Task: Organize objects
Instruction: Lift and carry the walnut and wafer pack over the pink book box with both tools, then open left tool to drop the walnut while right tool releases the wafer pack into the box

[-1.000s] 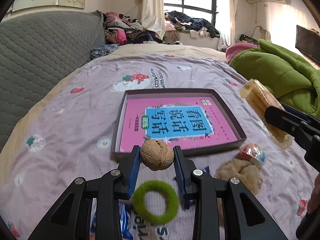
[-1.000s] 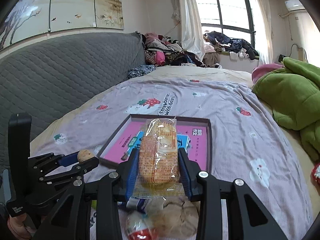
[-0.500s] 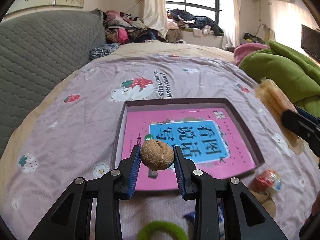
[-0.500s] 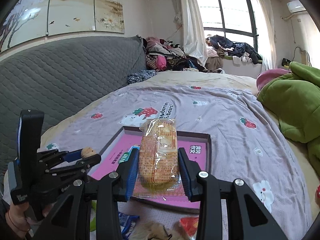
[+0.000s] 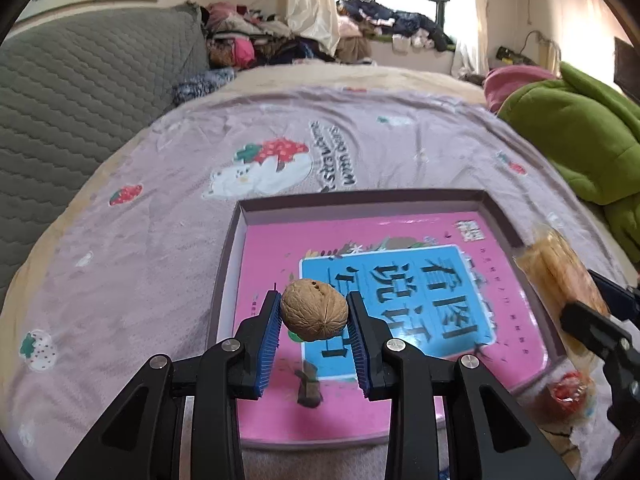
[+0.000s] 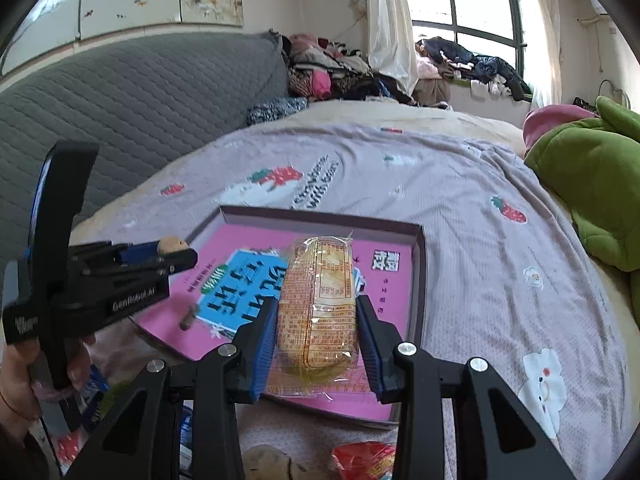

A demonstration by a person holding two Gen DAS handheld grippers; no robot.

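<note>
Walnut (image 5: 314, 315) sitting pinched between the blue pads of the left gripper (image 5: 313, 318), hanging above the near-left part of the tray (image 5: 362, 201), clear of the pink book (image 5: 272, 264) lying inside. Wrapped cake (image 6: 317, 309) being squeezed lengthwise by the right gripper (image 6: 316, 336), also hovering over the tray, over the book's blue panel. Both grippers clamping their loads, neither load touching the tray. In the right wrist view, left gripper showing side-on at the left edge with the walnut peeping out at its tip, a hand (image 6: 16, 380) wrapping its handle. Tray resting on the lilac strawberry-print bedspread (image 5: 160, 264). A red-wrapped sweet (image 6: 362, 460) and a brownish lump (image 6: 266, 462) lying on the bedspread just short of the tray's near edge. Green blanket (image 5: 576, 140) bunching at the right, grey quilted headboard (image 5: 80, 92) standing at the left, heaped clothes (image 5: 272, 42) piling under the window.
</note>
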